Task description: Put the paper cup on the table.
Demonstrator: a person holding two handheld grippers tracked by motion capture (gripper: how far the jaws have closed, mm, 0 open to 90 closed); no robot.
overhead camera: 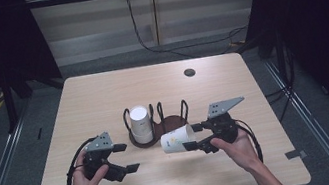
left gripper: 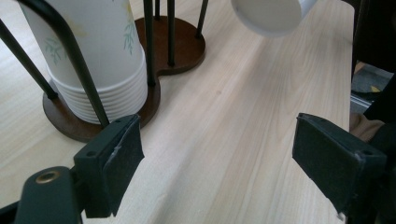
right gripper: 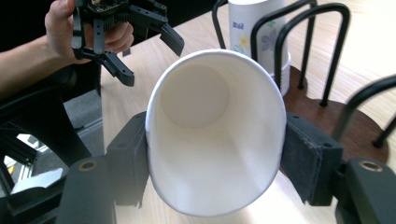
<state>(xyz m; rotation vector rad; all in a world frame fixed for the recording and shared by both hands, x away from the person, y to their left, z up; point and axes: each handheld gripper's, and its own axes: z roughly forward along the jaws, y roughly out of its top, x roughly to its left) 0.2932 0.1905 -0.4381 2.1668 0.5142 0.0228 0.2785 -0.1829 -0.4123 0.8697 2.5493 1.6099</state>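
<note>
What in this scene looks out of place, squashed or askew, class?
The paper cup held by the right gripper is squeezed out of round: its rim looks oval between the jaws, and it lies sideways in the air. The stack of cups stands neatly upside down in the holder. The left gripper is open and empty.

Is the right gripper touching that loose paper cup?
Touching. In the right gripper view, the right gripper has both jaws pressed against the sides of the paper cup, squeezing its rim oval.
</note>
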